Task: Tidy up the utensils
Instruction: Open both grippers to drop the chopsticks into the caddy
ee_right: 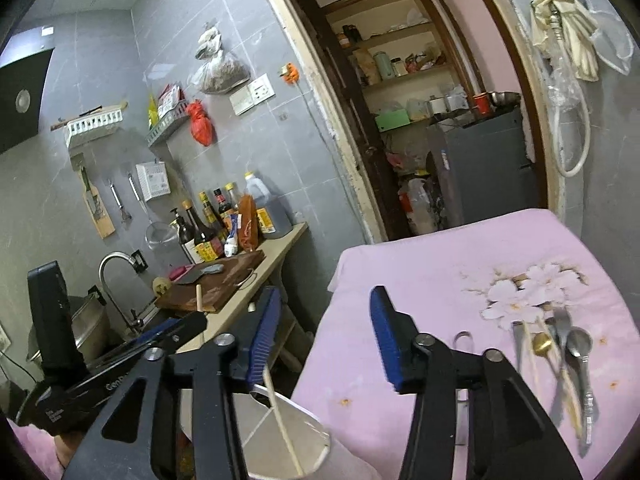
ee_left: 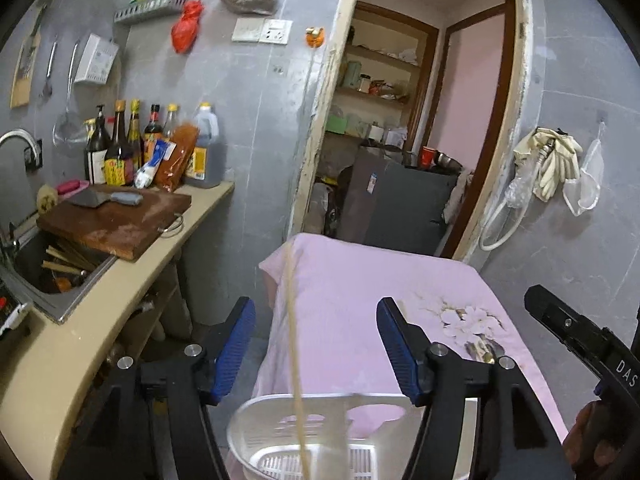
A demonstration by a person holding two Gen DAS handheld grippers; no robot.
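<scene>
Utensils [ee_right: 560,364] lie near the right edge of the pink-clothed table [ee_right: 400,272], well apart from both released grippers: left gripper [ee_left: 316,344] over a white basket [ee_left: 280,432] holding 1 chopstick [ee_left: 294,320], right gripper [ee_right: 324,340] beside it.

Bare pink cloth [ee_right: 400,272] is lying open toward twelve o'clock from the right gripper [ee_right: 324,336]. Spoons and forks [ee_right: 560,360] are crowding its three o'clock side. A white basket [ee_left: 296,432] and an upright chopstick [ee_left: 294,320] are blocking the left gripper [ee_left: 316,344] at six o'clock. The counter [ee_left: 100,320] is hemming in nine o'clock.
</scene>
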